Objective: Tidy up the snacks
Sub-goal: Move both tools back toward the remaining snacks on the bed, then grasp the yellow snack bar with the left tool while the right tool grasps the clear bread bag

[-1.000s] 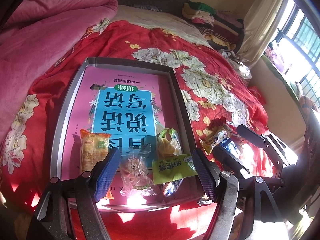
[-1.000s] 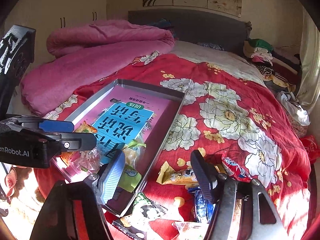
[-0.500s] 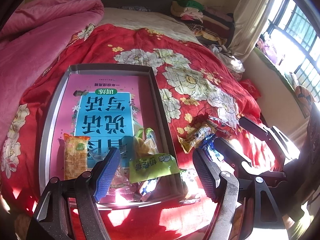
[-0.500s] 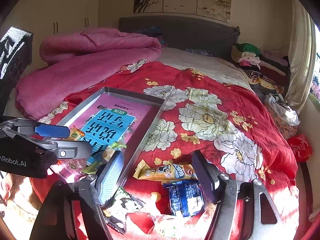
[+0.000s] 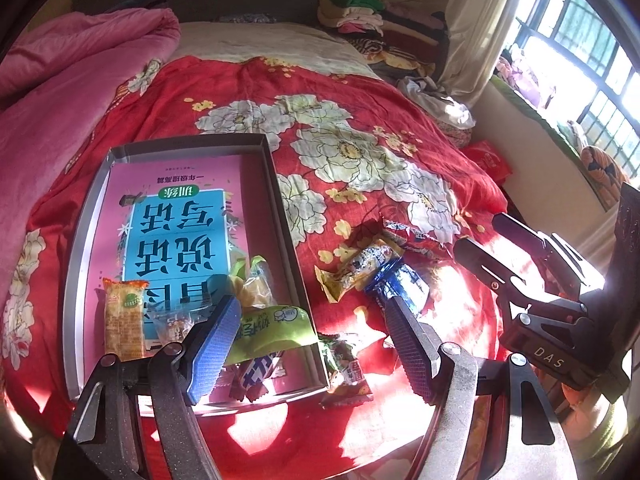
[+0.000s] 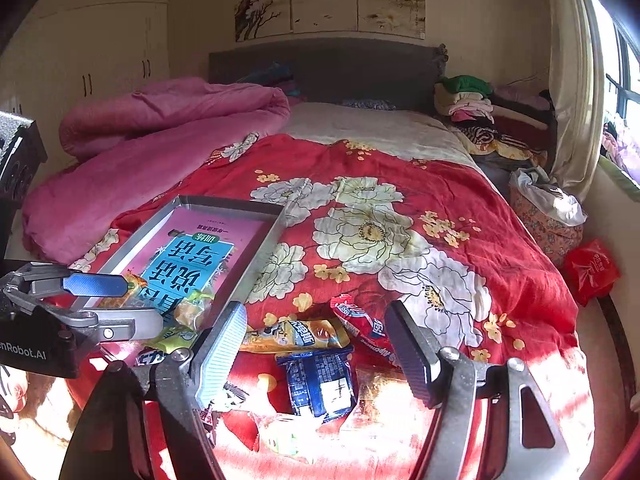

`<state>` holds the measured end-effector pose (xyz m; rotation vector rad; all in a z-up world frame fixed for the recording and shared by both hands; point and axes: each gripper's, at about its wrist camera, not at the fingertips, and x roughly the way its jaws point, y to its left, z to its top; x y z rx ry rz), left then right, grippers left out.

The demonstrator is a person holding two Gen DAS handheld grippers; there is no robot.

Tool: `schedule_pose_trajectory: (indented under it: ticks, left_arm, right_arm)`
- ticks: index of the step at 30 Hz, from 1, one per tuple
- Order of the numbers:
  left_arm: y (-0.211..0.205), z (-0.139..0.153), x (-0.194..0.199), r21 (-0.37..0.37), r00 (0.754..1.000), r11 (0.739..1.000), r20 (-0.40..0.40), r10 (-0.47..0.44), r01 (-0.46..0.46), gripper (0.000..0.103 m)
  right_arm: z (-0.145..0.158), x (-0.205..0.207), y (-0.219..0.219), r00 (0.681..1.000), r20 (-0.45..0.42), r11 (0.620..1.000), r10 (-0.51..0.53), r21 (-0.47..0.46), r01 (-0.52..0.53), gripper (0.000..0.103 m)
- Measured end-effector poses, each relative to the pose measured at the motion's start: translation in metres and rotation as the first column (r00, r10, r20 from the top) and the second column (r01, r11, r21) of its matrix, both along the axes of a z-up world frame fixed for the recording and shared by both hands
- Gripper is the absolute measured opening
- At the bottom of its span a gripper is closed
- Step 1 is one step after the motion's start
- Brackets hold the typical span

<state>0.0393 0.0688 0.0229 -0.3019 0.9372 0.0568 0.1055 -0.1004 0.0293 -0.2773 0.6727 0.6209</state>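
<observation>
Right gripper [image 6: 316, 354] — jaws apart and just been widening, nothing between the pads; it hangs over the loose heap at the near edge of the bed. Left gripper [image 5: 316, 344] — jaws apart, empty, over the near right corner of the grey shallow metal tray [image 5: 276, 184].

Item 1, nearest: dark blue foil snack packet with white label [image 6: 320, 380], flat on the red flowered bedspread [image 6: 400, 184]. Judged light, crinkly and slippery; contents may crush. Best taken across its short width, mid-body, not by the crimped end.

Item 2, just beyond and touching it: yellow-and-blue printed wrapper bar [image 6: 296, 334], lying crosswise. Light, soft-skinned; grip the filled middle.

Item 3, beside these: red-and-white plastic snack wrapper [image 6: 356, 320], partly crumpled — thin, likely to slide out of a loose pinch.

Item 4, in the tray's near end: green pouch [image 5: 272, 328] and orange biscuit pack [image 5: 122, 320], already placed, resting on a pink-and-blue printed book [image 5: 180, 216].
</observation>
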Motion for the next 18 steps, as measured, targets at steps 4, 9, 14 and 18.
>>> schedule_pose_trajectory:
  ticks: [4, 9, 14, 18]
  left_arm:
    - [-0.008, 0.001, 0.001, 0.009, 1.0, 1.0, 0.0, -0.022, 0.022, 0.076]
    - [-0.018, -0.001, 0.003, 0.017, 0.999, 0.998, -0.014, -0.052, 0.052, 0.076]
    - [-0.028, -0.005, 0.004, 0.034, 0.996, 0.996, -0.039, -0.082, 0.083, 0.076]
    - [-0.035, -0.008, 0.003, 0.05, 0.993, 0.993, -0.053, -0.106, 0.108, 0.076]
  right_arm:
    - [0.006, 0.011, -0.022, 0.998, -0.016, 0.998, -0.055, 0.039, 0.055, 0.072]
    - [0.008, 0.021, -0.048, 0.993, -0.041, 0.99, -0.114, 0.076, 0.117, 0.073]
    - [0.004, 0.023, -0.064, 0.987, -0.085, 0.985, -0.136, 0.1, 0.144, 0.074]
    - [-0.002, 0.023, -0.069, 0.984, -0.1, 0.984, -0.144, 0.09, 0.153, 0.074]
